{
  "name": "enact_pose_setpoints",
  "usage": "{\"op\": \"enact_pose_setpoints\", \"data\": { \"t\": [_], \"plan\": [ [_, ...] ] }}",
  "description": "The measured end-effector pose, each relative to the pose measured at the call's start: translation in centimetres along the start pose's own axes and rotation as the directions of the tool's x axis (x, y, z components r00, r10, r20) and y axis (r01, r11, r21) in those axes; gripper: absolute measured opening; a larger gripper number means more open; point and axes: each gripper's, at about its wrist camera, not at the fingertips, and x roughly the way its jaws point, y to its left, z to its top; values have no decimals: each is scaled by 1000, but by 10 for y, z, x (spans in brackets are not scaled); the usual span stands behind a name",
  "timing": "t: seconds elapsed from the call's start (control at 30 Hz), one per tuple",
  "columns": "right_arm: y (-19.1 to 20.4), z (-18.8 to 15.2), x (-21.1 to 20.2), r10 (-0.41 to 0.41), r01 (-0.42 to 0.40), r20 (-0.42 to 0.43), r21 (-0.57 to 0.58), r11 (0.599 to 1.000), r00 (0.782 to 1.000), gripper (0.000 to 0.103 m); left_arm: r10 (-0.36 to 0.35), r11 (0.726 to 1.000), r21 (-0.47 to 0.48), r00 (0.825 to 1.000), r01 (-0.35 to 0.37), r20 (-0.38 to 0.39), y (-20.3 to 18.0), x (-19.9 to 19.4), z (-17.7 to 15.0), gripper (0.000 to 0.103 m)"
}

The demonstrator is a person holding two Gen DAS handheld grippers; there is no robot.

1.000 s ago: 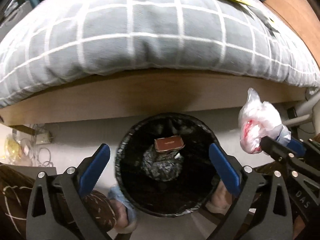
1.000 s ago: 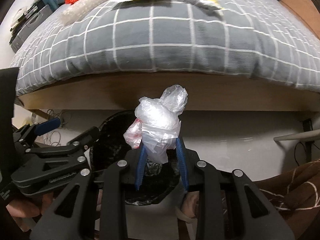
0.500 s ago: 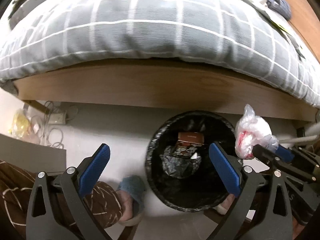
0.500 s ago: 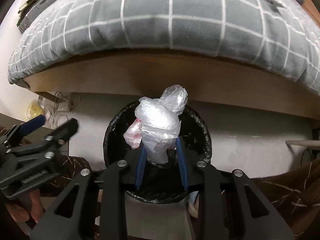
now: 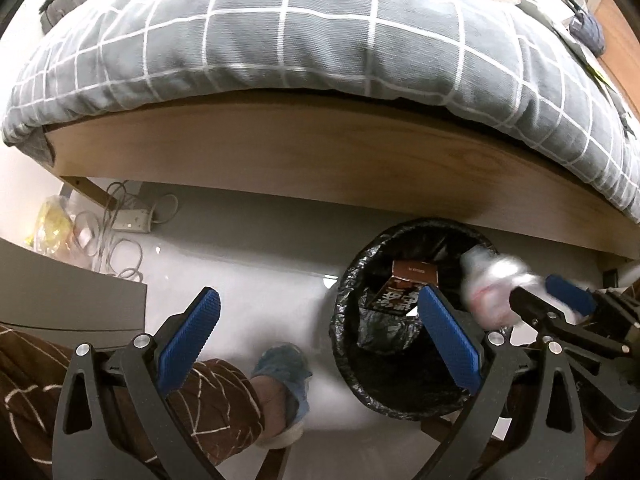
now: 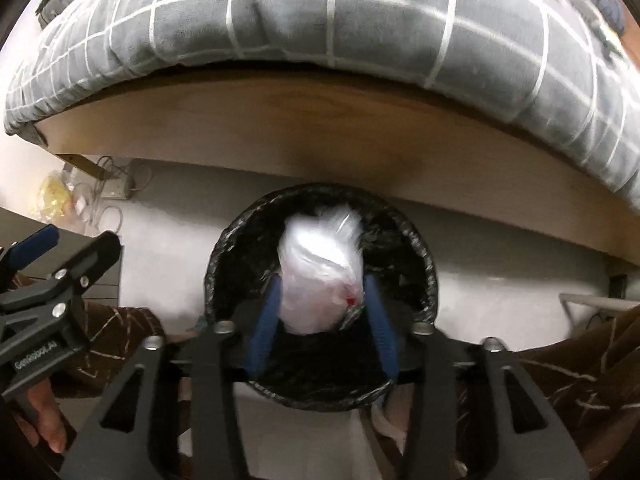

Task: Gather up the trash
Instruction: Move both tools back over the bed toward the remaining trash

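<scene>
Bagged trash over bin, right gripper spread.

Right gripper [image 6: 320, 312] sat above the black-lined trash bin [image 6: 424, 256], its fingers parted with visible gaps either side of the blurred clear plastic bag [image 6: 320, 276] between them, over the bin's mouth. Left gripper [image 5: 316, 344] stood wide apart, empty, beside the bin; a brown carton [image 5: 412, 272] lay inside.

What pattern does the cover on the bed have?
The grey bed cover has a grid of thin white lines; the left wrist view shows it best.

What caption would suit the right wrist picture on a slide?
Right gripper poised over the black-lined bin, its blue pads apart around a crumpled clear plastic bag.
</scene>
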Motion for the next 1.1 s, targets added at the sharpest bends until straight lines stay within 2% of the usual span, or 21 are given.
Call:
{"op": "enact_pose_setpoints", "data": {
  "t": [0.2,0.4,0.67,0.83,1.1],
  "plan": [
    [-13,1,-9,-30,29,29,40,999,999,78,-14,1000,4,1000,14,15,-4,-6,7,97],
    [-24,5,-48,-61,54,133,52,997,989,94,-24,1000,6,998,24,59,-12,-34,19,97],
    [-49,7,-95,-92,70,216,107,992,972,96,-53,999,20,993,51,109,-28,-68,35,97],
    [-63,19,-129,-113,80,297,122,989,948,96,-75,997,24,987,72,145,-32,-89,51,97],
    [-87,50,-164,-129,84,382,132,988,915,95,-97,995,48,977,90,189,-42,-110,82,97]
  ]
}}
